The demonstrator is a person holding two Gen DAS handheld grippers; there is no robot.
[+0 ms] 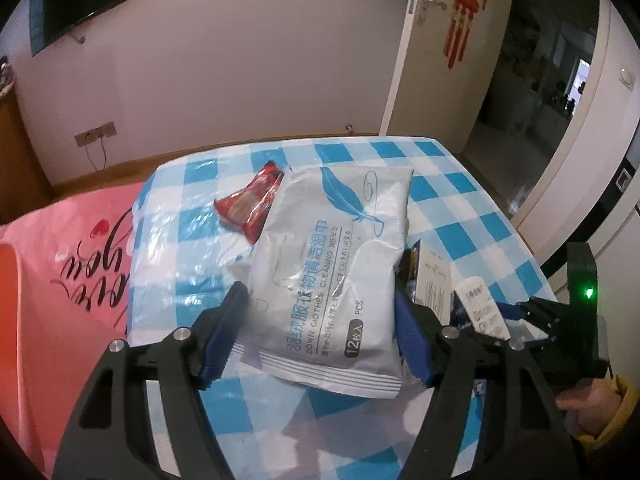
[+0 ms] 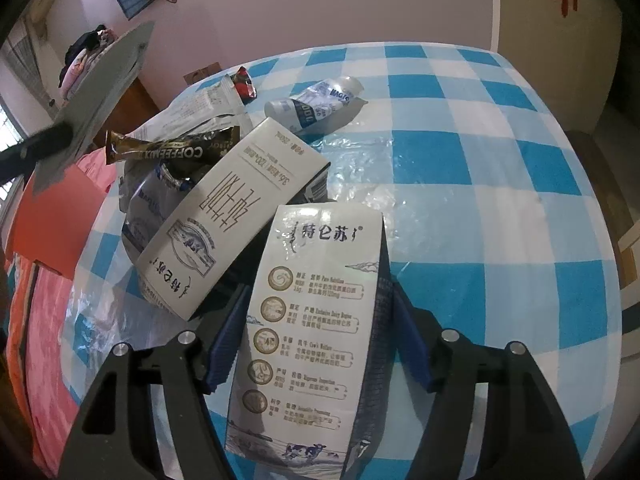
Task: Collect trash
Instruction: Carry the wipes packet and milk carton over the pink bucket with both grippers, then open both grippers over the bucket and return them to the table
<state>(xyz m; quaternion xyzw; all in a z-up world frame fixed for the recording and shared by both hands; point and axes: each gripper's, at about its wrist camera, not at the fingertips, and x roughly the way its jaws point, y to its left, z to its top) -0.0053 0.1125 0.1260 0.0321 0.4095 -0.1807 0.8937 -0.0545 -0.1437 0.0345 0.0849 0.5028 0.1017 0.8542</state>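
The left claw [image 1: 320, 320] held a grey-white pack of cleaning wipes [image 1: 332, 264] between its blue pads, one pad against each long edge, the pack lifted and tilted above the blue-and-white checked table [image 1: 460, 200]. A red snack wrapper [image 1: 256, 204] lay on the cloth just behind the pack, partly hidden by it. Off the table's left edge hung a pink plastic bag [image 1: 68, 272] with dark script on it.

The right claw [image 2: 316, 336] stood around a white milk carton [image 2: 316, 320], its pads at the carton's two sides; whether they actually pressed on it I could not tell. A second milk carton [image 2: 236, 216] lay tilted just beyond, resting on a heap with a brown coffee-mix sachet [image 2: 172, 148] and crumpled silvery packaging [image 2: 148, 204]. A small plastic bottle [image 2: 316, 102] lay on its side farther back, apart from the heap.
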